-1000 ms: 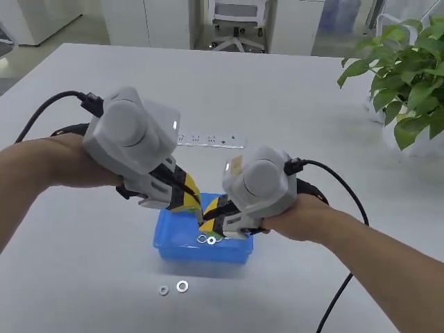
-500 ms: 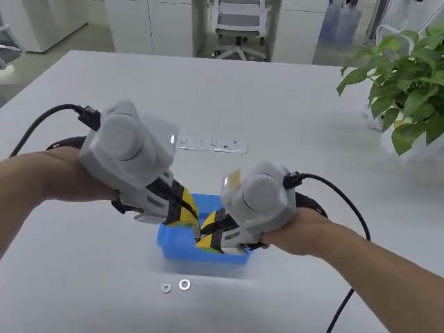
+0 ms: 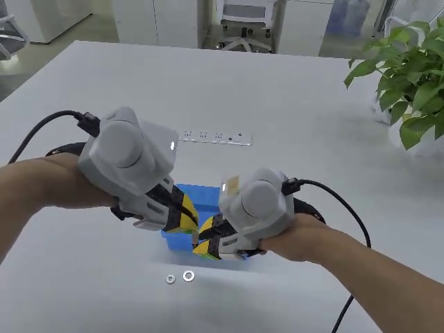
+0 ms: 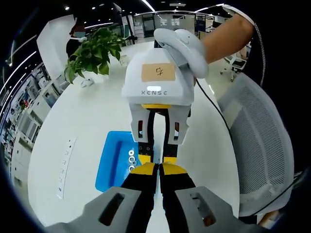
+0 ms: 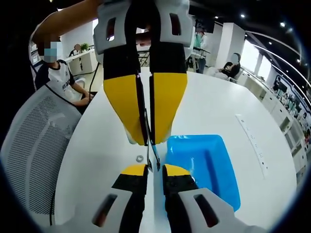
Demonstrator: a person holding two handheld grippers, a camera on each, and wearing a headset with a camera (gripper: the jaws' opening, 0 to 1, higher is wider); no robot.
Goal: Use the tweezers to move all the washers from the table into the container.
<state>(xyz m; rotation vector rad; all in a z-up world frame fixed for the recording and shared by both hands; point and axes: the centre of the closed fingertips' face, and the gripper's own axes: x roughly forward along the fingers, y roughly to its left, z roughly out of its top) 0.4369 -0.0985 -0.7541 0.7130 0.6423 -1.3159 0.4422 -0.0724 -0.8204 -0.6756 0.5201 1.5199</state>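
Two washers point(image 3: 189, 276) point(image 3: 171, 279) lie on the white table just in front of the blue container point(image 3: 199, 197). One of them point(image 5: 140, 158) shows in the right gripper view, beside the container point(image 5: 204, 165). Several washers point(image 4: 131, 156) lie inside the container point(image 4: 111, 162). My left gripper point(image 3: 186, 220) and right gripper point(image 3: 203, 248) meet tip to tip over the container's near rim. The thin metal tweezers point(image 5: 153, 154) run between the left gripper's point(image 5: 149, 138) shut yellow fingers down into the right gripper's point(image 5: 155, 169) jaws, which close narrowly around them. No washer is visible in the tweezers.
A white power strip point(image 3: 214, 138) lies on the table behind the container. A potted green plant point(image 3: 409, 76) stands at the far right. Cables trail from both grippers. An office chair point(image 3: 243, 21) stands beyond the far edge.
Both grippers have moved together from over the inside of the container toward its near rim, closer to the two washers on the table. The head camera has shifted a little.
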